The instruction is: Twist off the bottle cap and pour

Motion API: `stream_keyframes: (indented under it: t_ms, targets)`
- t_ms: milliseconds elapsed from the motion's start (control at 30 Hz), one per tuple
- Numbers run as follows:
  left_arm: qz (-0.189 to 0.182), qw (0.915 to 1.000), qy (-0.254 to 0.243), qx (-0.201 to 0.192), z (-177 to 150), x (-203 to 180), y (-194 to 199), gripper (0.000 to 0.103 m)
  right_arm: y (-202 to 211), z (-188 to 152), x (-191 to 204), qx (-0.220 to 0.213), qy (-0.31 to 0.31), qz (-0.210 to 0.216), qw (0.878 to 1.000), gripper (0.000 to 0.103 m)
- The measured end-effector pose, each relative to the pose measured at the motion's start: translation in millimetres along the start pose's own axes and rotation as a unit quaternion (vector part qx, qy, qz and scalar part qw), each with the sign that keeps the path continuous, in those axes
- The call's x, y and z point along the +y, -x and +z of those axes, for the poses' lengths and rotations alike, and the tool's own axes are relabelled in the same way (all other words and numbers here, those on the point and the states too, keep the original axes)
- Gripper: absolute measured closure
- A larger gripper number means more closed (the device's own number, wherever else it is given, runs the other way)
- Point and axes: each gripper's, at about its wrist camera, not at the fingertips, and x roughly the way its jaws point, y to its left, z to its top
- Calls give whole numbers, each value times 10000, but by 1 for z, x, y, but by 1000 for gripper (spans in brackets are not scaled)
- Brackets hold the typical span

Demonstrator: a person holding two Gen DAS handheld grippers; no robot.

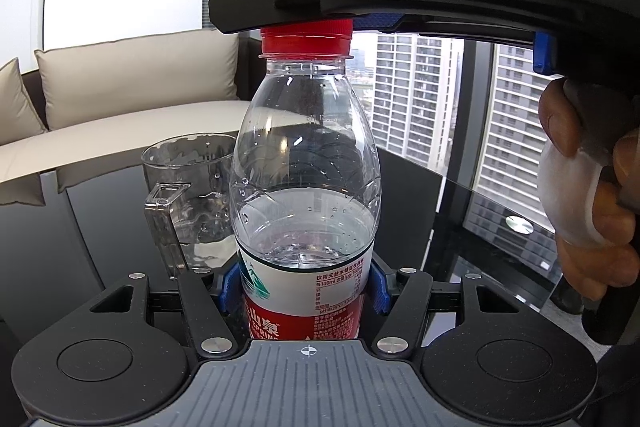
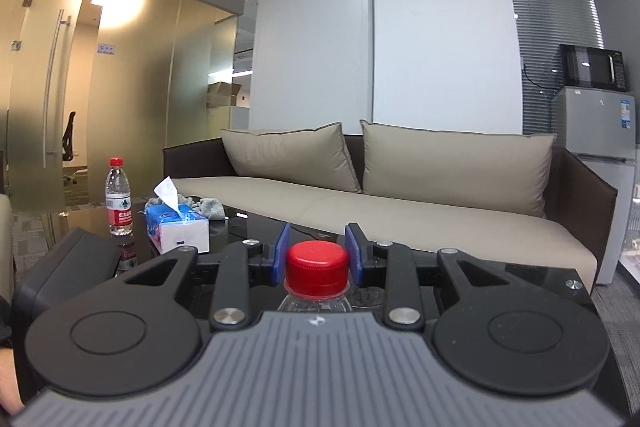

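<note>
A clear water bottle [image 1: 306, 179], about half full, stands upright on the black glass table [image 1: 404, 195]. My left gripper [image 1: 305, 287] is shut on the bottle's labelled lower body, blue pads [image 1: 230, 285] pressed on both sides. The red cap [image 1: 306, 41] is on the neck, and my right gripper [image 2: 317, 255] comes in level from the right and is shut on the cap [image 2: 317, 263], its blue pads [image 2: 282, 251] at either side. A clear plastic mug [image 1: 186, 195] with a handle stands just behind and left of the bottle. A hand [image 1: 584, 183] holds the right gripper's grip.
A second bottle [image 2: 118, 197] with a red cap, a blue tissue box [image 2: 178, 227] and a grey cloth [image 2: 210, 207] sit at the table's far left in the right wrist view. A beige sofa [image 2: 360, 203] runs behind the table. The glass edge [image 1: 500, 183] lies to the right.
</note>
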Motion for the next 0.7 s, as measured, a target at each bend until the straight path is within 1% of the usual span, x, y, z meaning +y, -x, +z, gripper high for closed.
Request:
stream_keyframes:
  t_ms: [67, 200, 333, 467, 567, 633, 700]
  targets:
    - [-5, 10000, 5, -4, 0, 1, 0, 47, -1, 0, -2, -12, 4, 60, 10000, 72]
    - [-7, 10000, 3, -13, 0, 1, 0, 47, -2, -1, -13, -40, -60, 365, 9993, 72]
    - [-7, 10000, 2, -20, -1, 1, 0, 47, -2, -1, -22, -66, 12, 664, 9978, 72]
    - [-16, 10000, 14, -27, -2, 1, -2, 47, -4, -2, -40, -70, -148, 1224, 9923, 72]
    - [-33, 10000, -25, -35, -3, -1, -1, 47, -7, -2, -56, -34, -424, 1553, 9869, 71]
    - [-27, 10000, -34, -35, -3, -2, -1, 47, -6, -4, -57, -25, -609, 1565, 9858, 69]
    - [-23, 10000, -34, -29, -3, -2, -1, 47, -3, -3, -50, 42, -505, 1376, 9892, 65]
